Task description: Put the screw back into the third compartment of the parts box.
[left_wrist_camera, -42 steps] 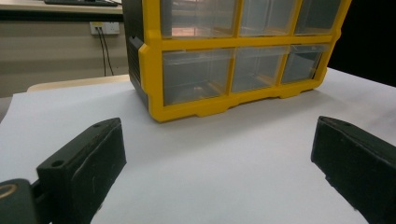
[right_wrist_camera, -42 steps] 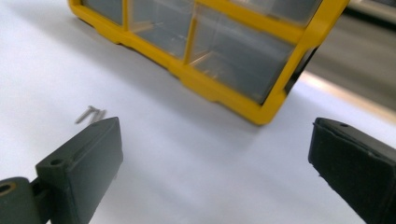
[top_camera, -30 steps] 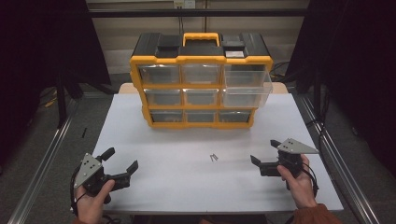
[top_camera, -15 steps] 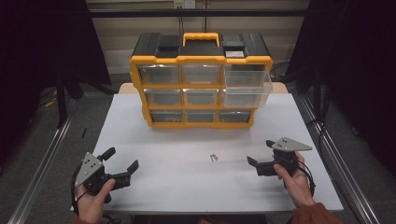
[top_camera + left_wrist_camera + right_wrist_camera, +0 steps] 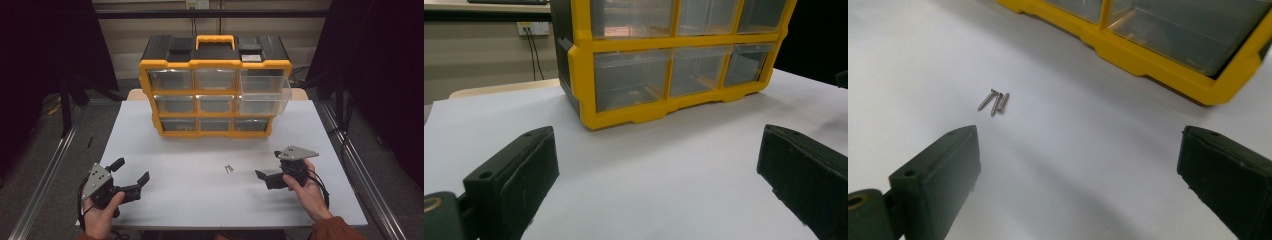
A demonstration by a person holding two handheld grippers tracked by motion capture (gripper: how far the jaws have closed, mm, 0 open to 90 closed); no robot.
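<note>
Three small metal screws (image 5: 229, 169) lie together on the white table (image 5: 200, 205), in front of a yellow and black drawer organizer (image 5: 215, 85). My right gripper (image 5: 266, 164) is open, low over the table just right of the screws and apart from them. In the right gripper view the screws (image 5: 994, 101) lie ahead of the left jaw, with nothing in my right gripper (image 5: 1078, 150). My left gripper (image 5: 132, 171) is open at the front left. In its own view my left gripper (image 5: 654, 165) is empty and faces the organizer (image 5: 664, 75).
A clear drawer (image 5: 265, 97) on the organizer's right side stands pulled out a little. The organizer's bottom edge (image 5: 1168, 60) crosses the top of the right gripper view. Metal rails (image 5: 50, 175) run along both sides of the table. Dark curtains flank the scene.
My right gripper has moved left over the table, closer to the screws. The left gripper has stayed in place.
</note>
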